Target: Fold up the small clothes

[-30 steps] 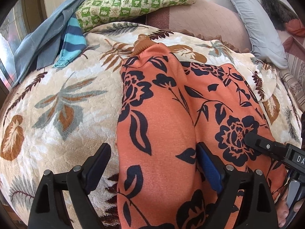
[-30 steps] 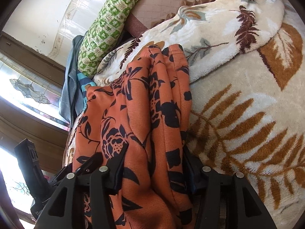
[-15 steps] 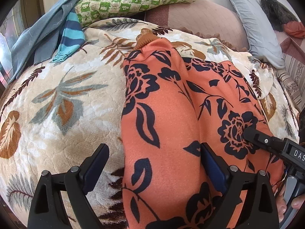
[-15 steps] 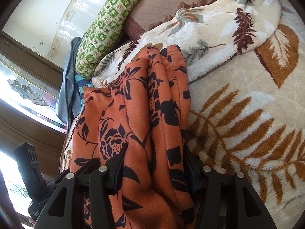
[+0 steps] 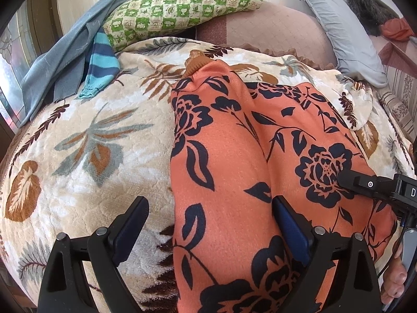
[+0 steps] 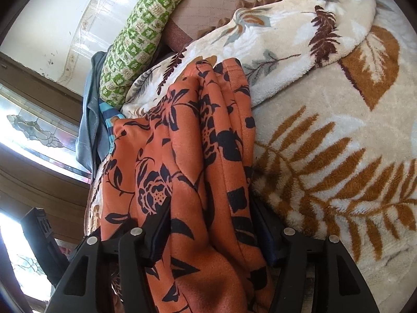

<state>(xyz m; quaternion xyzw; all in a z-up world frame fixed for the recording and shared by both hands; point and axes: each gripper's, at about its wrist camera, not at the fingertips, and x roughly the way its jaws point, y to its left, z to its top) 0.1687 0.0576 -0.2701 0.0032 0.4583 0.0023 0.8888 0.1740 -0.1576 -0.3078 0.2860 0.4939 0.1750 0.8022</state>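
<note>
The left gripper [image 5: 209,230] stands wide open; the orange floral garment [image 5: 234,172] passes between its fingers and runs toward 12 o'clock, ending at a brown ribbed cuff [image 5: 194,64]. The right gripper [image 6: 212,230] has a narrower gap, with bunched folds of the same garment [image 6: 198,140] filling it; whether it clamps the fabric cannot be told. The garment lies on a cream leaf-print blanket [image 5: 86,140]. At 11 o'clock in the left view lie a striped blue sleeve [image 5: 100,62] and a green checked pillow [image 5: 179,7].
</note>
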